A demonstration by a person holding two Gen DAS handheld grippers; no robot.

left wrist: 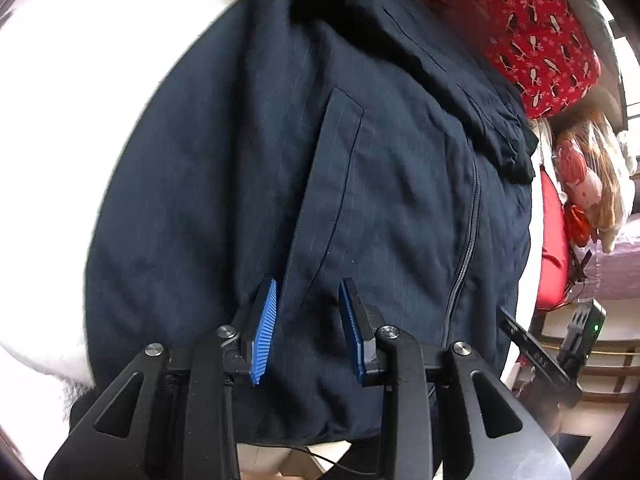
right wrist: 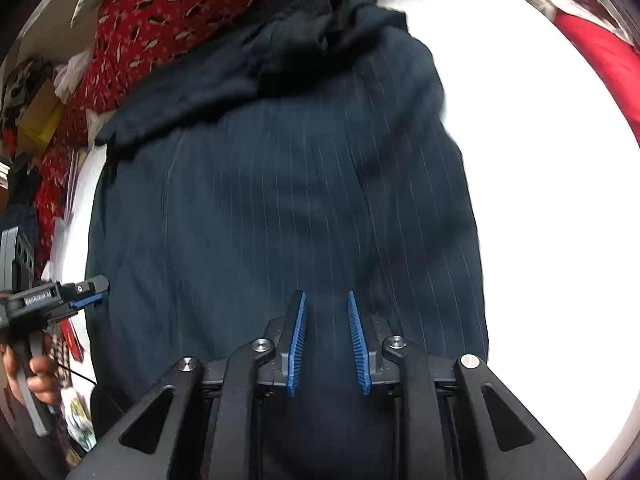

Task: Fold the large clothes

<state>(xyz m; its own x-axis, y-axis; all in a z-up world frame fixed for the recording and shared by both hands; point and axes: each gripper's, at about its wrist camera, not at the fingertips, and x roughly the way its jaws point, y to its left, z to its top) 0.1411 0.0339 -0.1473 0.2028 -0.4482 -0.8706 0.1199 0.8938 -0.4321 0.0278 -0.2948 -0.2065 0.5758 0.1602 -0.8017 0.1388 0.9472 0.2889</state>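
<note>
Jacket (left wrist: 312, 184), dark navy with faint pinstripes, lies spread on a white bed (left wrist: 80, 120), its sleeve folded across the top. Left tongs (left wrist: 308, 332) and right tongs (right wrist: 326, 340) both hover over its lower part, blue pads parted, gripping nothing.

Open white bedding (right wrist: 540, 160) right of navy jacket (right wrist: 280, 200); passable. Left of jacket: red patterned quilt (right wrist: 132, 40) and clutter (right wrist: 36, 116) crowd the edge.
</note>
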